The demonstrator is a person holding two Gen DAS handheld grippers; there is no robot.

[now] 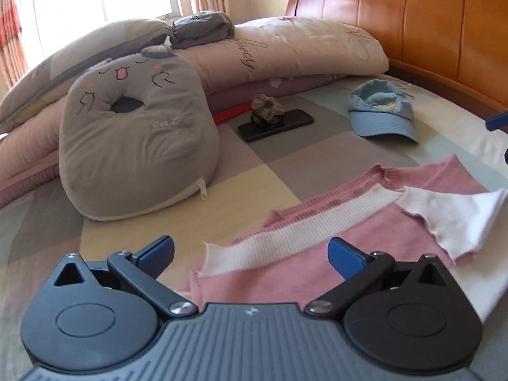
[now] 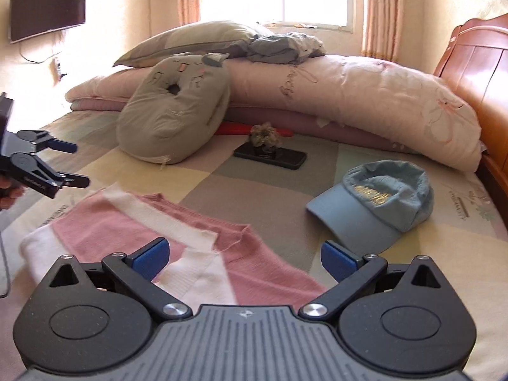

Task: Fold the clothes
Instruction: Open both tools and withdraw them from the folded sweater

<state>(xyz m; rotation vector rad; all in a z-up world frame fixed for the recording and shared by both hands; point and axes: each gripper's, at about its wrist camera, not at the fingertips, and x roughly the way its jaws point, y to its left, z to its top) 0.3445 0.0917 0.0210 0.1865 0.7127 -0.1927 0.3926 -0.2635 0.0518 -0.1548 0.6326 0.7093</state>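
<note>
- I held a gripper in each hand over a bed [image 2: 263,190] with a patchwork cover; everything below is placed against the pink and white sweater [image 1: 333,222] that lay on that cover.
- My left gripper [image 1: 250,252] hovered over the sweater's near edge, its blue fingers [image 1: 157,254] spread wide and holding nothing.
- In the right wrist view, the left gripper [image 2: 71,165] showed beyond the sweater's left end, raised off the cloth, with part of my hand [image 2: 9,192] behind it.
- My right gripper [image 2: 243,255] was over the sweater's near right part, its blue fingers [image 2: 152,255] also spread wide and empty.
- The sweater [image 2: 177,238] lay partly folded, with white bands crossing the pink knit.
- A blue cap [image 2: 381,197] sat just beyond the sweater, to the right, apart from it.
- A black phone [image 2: 270,155] lay farther beyond the sweater, with a grey scrunchie [image 2: 265,135] resting on it.
- A grey cat cushion [image 2: 174,108] stood beyond the sweater to the left, leaning on rolled pink quilts [image 2: 349,95].
- A wooden headboard [image 1: 412,22] rose behind the quilts, far right of the sweater.
</note>
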